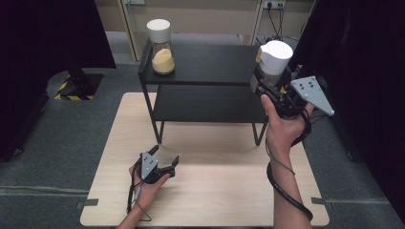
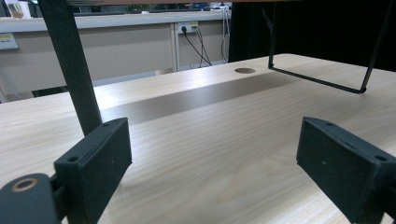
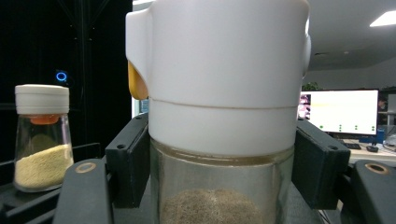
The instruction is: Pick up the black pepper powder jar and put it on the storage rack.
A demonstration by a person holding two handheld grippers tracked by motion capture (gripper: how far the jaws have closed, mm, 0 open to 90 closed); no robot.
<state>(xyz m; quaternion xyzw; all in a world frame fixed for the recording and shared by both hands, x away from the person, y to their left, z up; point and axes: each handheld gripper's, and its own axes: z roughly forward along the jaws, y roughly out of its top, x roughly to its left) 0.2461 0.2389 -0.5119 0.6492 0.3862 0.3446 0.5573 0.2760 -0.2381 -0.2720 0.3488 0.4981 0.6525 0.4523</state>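
Observation:
My right gripper [image 1: 267,78] is shut on a glass jar [image 1: 273,62] with a white lid, held upright in the air at the right end of the black two-tier shelf [image 1: 205,64]. In the right gripper view the jar [image 3: 219,140] stands between both pads [image 3: 128,165], brownish powder in its bottom. A second white-lidded jar [image 1: 161,45] with yellow grains stands on the shelf's top tier at the left, and the same jar [image 3: 42,137] appears at the left of the right gripper view. My left gripper [image 1: 165,157] rests open on the wooden table [image 1: 215,191], nothing between its jaws [image 2: 210,163].
The shelf's black legs [image 2: 72,65] stand on the table just ahead of the left gripper. A round hole [image 2: 244,70] is cut in the tabletop farther back. A lit monitor [image 3: 338,112] shows behind the held jar. Dark curtains flank the table.

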